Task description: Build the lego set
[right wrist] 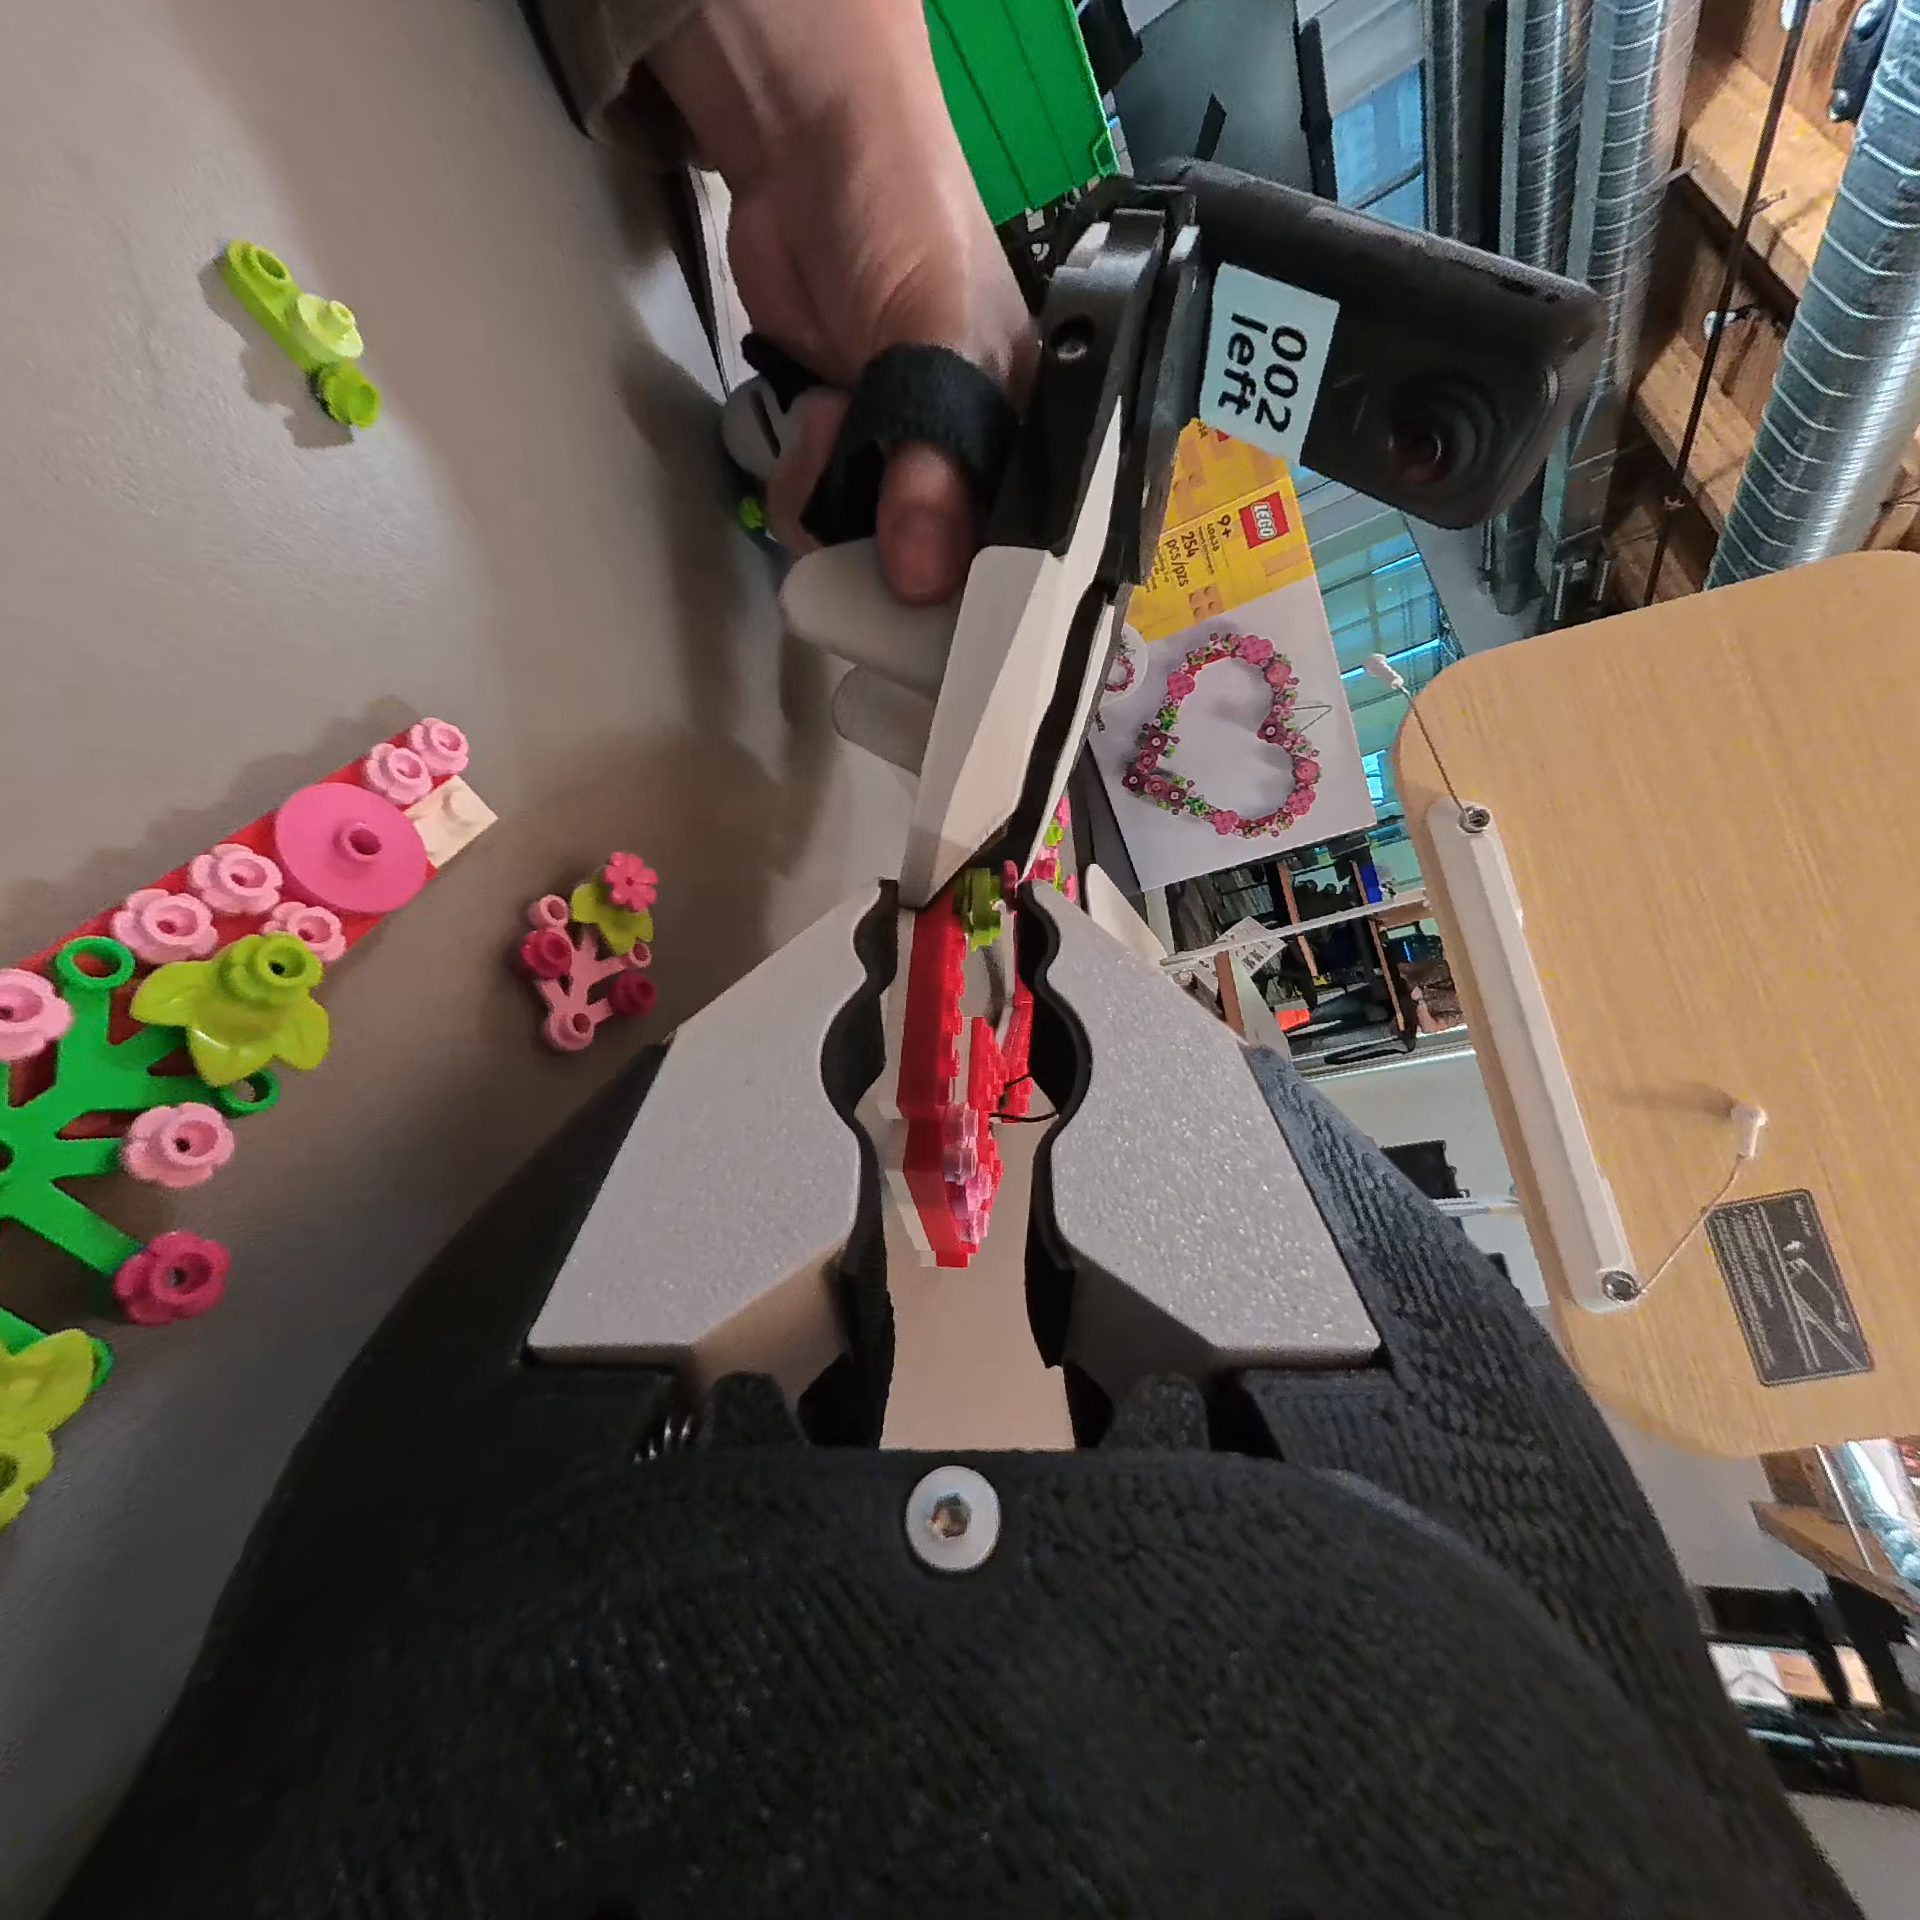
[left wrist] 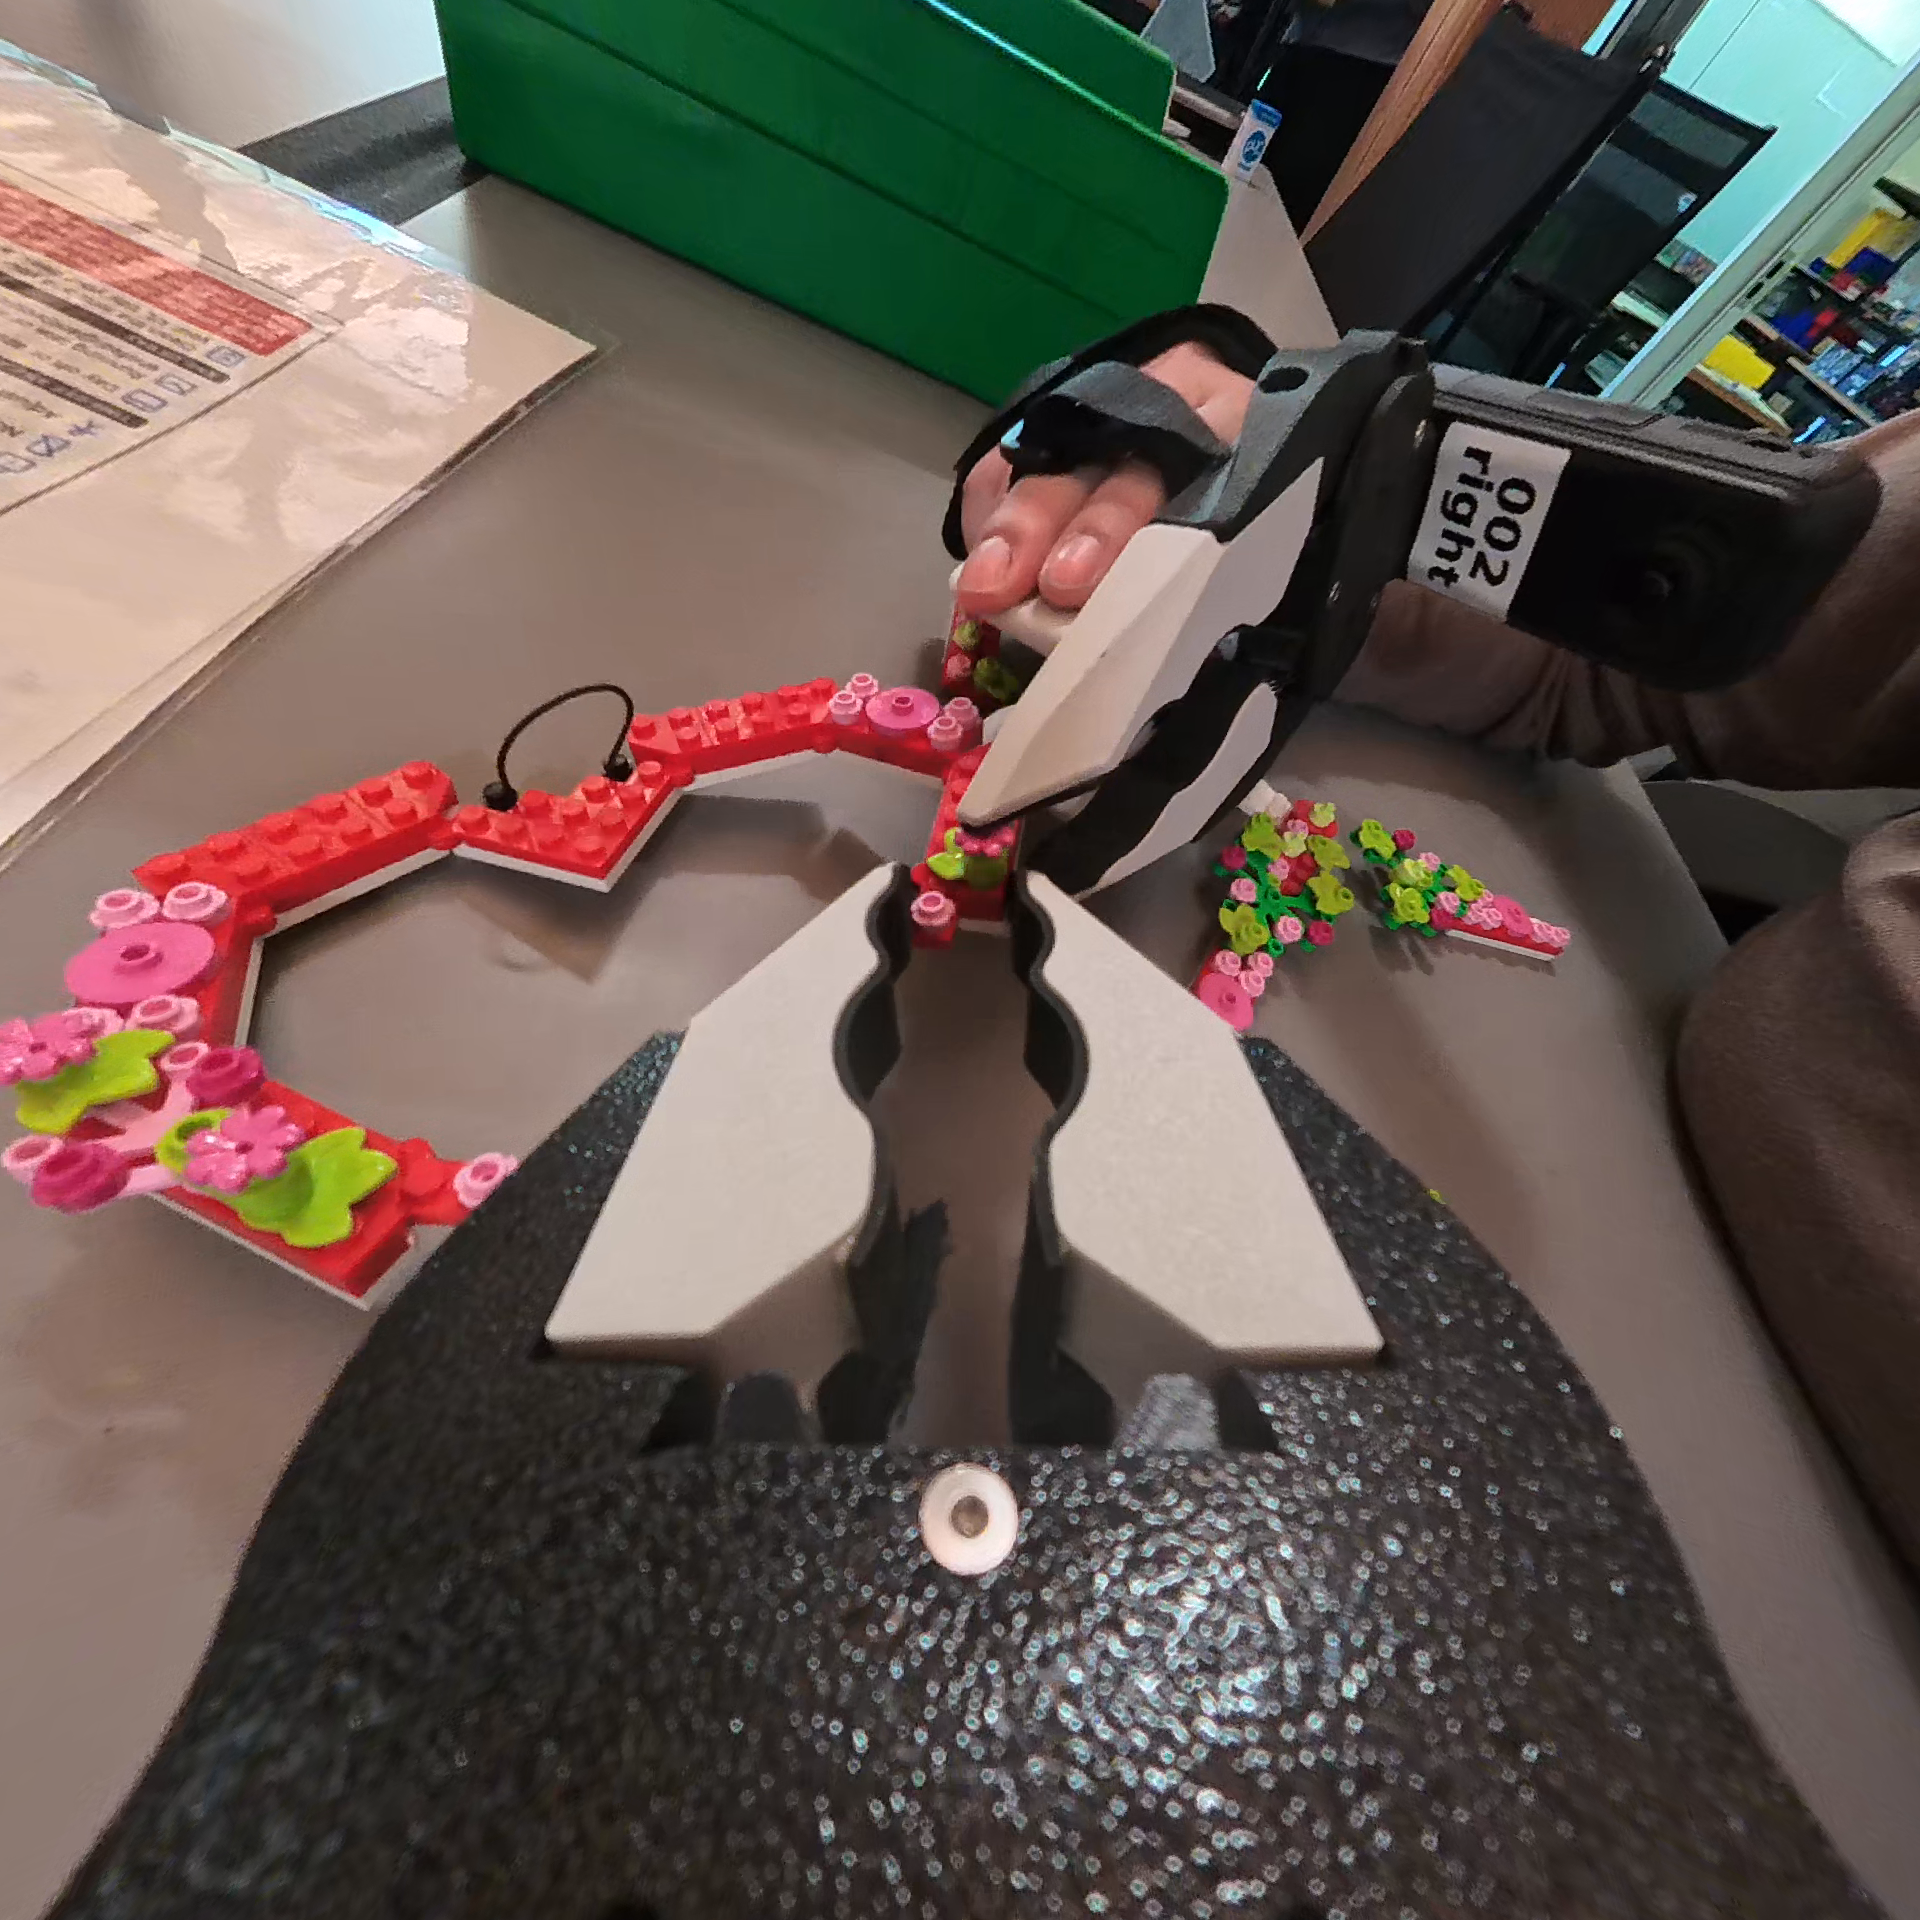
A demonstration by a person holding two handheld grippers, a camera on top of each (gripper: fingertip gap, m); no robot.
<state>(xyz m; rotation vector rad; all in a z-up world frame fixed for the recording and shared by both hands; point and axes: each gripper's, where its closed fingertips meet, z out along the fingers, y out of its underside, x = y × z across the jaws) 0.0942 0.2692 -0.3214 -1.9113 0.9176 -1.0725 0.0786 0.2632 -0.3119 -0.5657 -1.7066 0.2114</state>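
A red heart frame [left wrist: 561, 810], part built, lies on the grey table [left wrist: 727, 499] with a black string loop [left wrist: 566, 717] and pink and lime flowers on its left end [left wrist: 156, 1091]. My left gripper [left wrist: 961, 883] is shut on a short red flowered segment [left wrist: 966, 868] at the frame's right end. My right gripper [left wrist: 987, 805] comes in from the right and clamps the frame just above that segment. In the right wrist view my right gripper [right wrist: 956, 899] holds the red frame [right wrist: 945, 1091] edge-on between its fingers, and the left gripper [right wrist: 961, 862] meets it from above.
Two loose flowered segments [left wrist: 1278, 894] [left wrist: 1455, 894] lie right of the grippers. A laminated sheet [left wrist: 208, 364] and a green bin [left wrist: 831, 177] lie beyond. The right wrist view shows a flowered segment [right wrist: 208, 987], a small pink cluster [right wrist: 592, 956], lime pieces [right wrist: 301, 322] and the set's box [right wrist: 1226, 727]. The tips of both grippers are at nearly the same place.
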